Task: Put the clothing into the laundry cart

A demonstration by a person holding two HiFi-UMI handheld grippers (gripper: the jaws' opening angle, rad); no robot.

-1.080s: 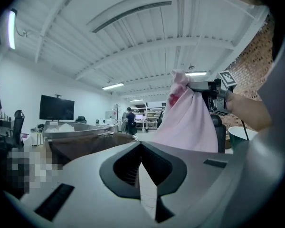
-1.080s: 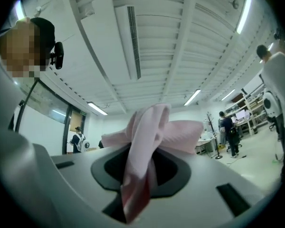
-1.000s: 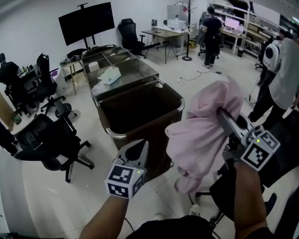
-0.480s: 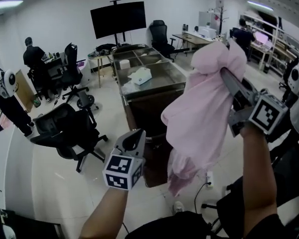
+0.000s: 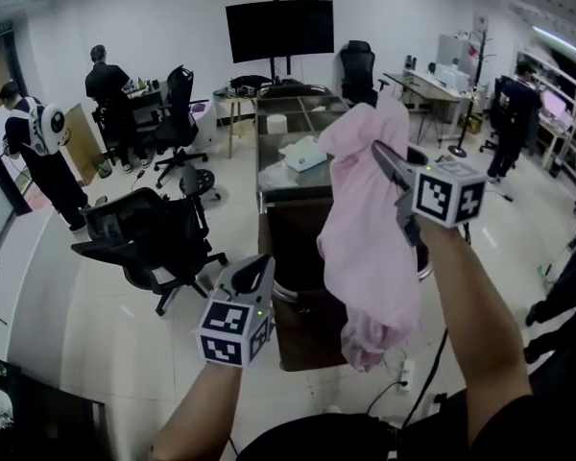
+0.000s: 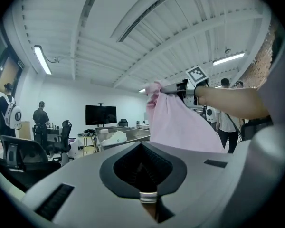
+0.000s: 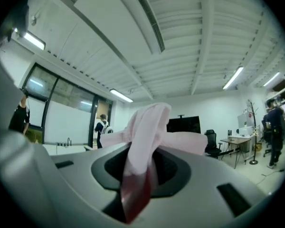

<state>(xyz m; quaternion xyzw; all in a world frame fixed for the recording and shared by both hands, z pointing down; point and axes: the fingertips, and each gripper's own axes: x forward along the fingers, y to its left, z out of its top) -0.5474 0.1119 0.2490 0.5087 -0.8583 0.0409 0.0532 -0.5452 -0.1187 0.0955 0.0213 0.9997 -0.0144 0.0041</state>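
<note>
A pink garment (image 5: 367,243) hangs in a long bunch from my right gripper (image 5: 380,152), which is shut on its top end. It dangles over the near right part of the dark brown laundry cart (image 5: 302,336). In the right gripper view the pink cloth (image 7: 145,120) is pinched between the jaws. My left gripper (image 5: 257,269) is lower and to the left, beside the cart's near left corner, shut with nothing in it. The left gripper view shows the garment (image 6: 175,127) and the right arm above its own closed jaws.
A steel table (image 5: 290,182) with a white item (image 5: 304,154) stands right behind the cart. Black office chairs (image 5: 149,248) stand at the left. People (image 5: 38,152) are at the back left, and one is at the back right. A cable and socket (image 5: 406,373) lie on the floor.
My right gripper has carried the pink garment leftward until it hangs over the cart. The left gripper has stayed low beside the cart, and the view has swung round.
</note>
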